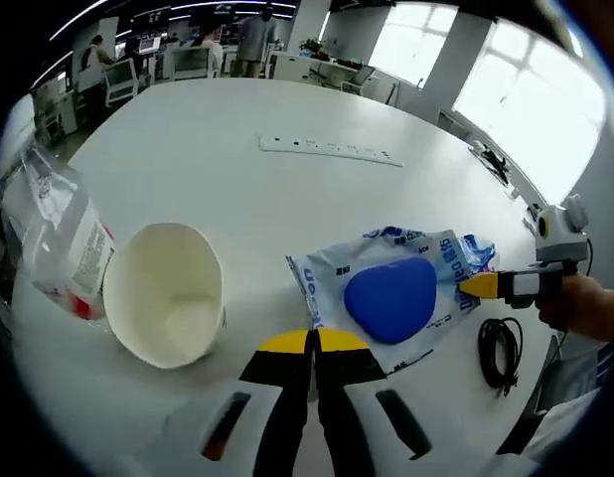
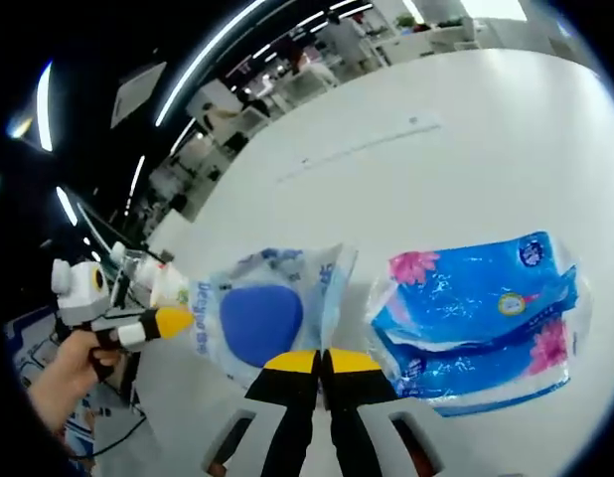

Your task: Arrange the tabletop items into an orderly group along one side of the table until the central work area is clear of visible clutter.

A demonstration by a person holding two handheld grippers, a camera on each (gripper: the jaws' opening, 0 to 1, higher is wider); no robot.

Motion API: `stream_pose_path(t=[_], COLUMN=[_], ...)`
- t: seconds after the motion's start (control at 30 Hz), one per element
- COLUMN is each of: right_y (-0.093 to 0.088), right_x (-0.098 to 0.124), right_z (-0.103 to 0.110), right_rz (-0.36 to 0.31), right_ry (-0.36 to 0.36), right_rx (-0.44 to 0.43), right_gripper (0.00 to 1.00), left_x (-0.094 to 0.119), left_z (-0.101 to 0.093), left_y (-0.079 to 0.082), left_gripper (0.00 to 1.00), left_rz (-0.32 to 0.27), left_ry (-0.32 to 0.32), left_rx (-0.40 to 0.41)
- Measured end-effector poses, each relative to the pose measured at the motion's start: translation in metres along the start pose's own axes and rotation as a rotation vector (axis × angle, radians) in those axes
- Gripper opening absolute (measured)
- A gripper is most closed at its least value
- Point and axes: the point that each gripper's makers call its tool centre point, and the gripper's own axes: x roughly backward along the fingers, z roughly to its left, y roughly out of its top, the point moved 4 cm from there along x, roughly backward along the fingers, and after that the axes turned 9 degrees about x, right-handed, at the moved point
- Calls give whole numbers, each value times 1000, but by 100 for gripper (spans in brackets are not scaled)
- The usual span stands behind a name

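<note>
Overhead, strip lights are seen above a smooth white round table (image 1: 218, 149) in an office, where a crinkly clear bag with a blue pad (image 1: 391, 296) is pinched by both the left gripper (image 1: 314, 343) and the right gripper (image 2: 322, 360), jaws pressed together, beside a paper cup (image 1: 168, 293) lying on its side and a glossy blue tissue pack (image 2: 476, 318).

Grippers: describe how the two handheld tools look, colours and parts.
Both match: the left gripper and right gripper have black jaws capped with yellow tips. Seen from the side, each has a yellow nose, a black-and-grey body and a pale box on top, held in a hand.
</note>
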Motion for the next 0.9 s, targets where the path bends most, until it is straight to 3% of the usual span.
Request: stream_pose_path(t=[0.27, 0.5, 0.8, 0.9], right_y=[0, 7, 13, 14], right_x=[0, 5, 22, 29], right_z=[0, 6, 17, 24], right_rz=[-6, -38, -84, -102], right_ry=[-25, -19, -11, 11], right_rx=[72, 87, 82, 82], right_gripper=[6, 16, 20, 20], left_x=[-6, -3, 8, 14], left_z=[0, 7, 3, 0], left_y=[2, -1, 1, 6], left_gripper=[0, 0, 0, 14], left_rz=[-30, -58, -100, -141], left_ry=[-2, 45, 13, 9], left_rx=[29, 31, 1, -37])
